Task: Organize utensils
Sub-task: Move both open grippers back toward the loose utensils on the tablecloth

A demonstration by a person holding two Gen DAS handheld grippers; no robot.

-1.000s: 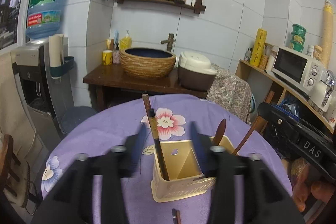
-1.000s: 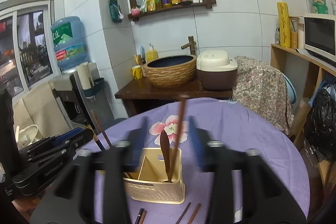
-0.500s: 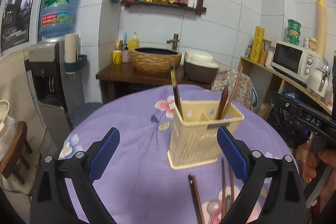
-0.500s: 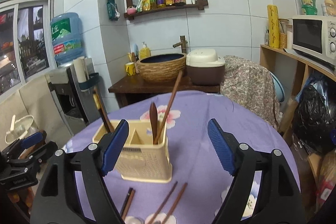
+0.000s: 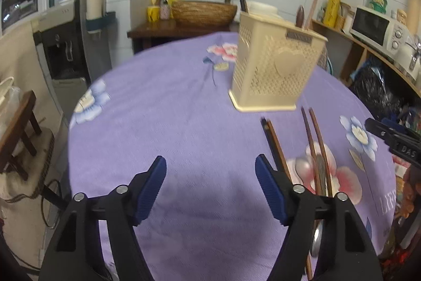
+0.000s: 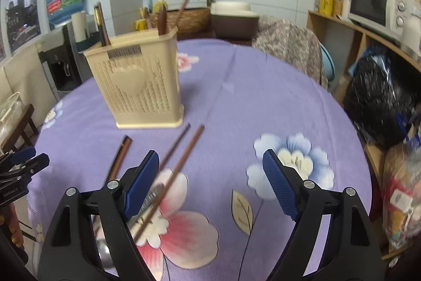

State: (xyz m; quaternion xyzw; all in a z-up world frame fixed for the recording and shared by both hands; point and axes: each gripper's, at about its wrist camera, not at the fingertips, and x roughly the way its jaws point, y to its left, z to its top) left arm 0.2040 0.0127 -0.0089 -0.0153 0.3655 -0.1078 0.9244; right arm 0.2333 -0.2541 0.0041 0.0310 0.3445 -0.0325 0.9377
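A cream perforated utensil holder stands on the purple flowered tablecloth, with dark chopsticks and a brown spoon handle upright in it. Loose brown chopsticks, a dark pair and a metal spoon lie in front of the holder. My left gripper is open and empty, left of the loose utensils. My right gripper is open and empty, its left finger over the chopsticks and spoon.
The round table's cloth fills both views. A water dispenser and a wooden stool stand to the left. A shelf with a microwave and dark bags stands to the right. A washbasin counter is behind.
Both grippers have pulled back and down from the holder toward the near side of the table. The loose chopsticks and spoon now lie close in front of the fingers.
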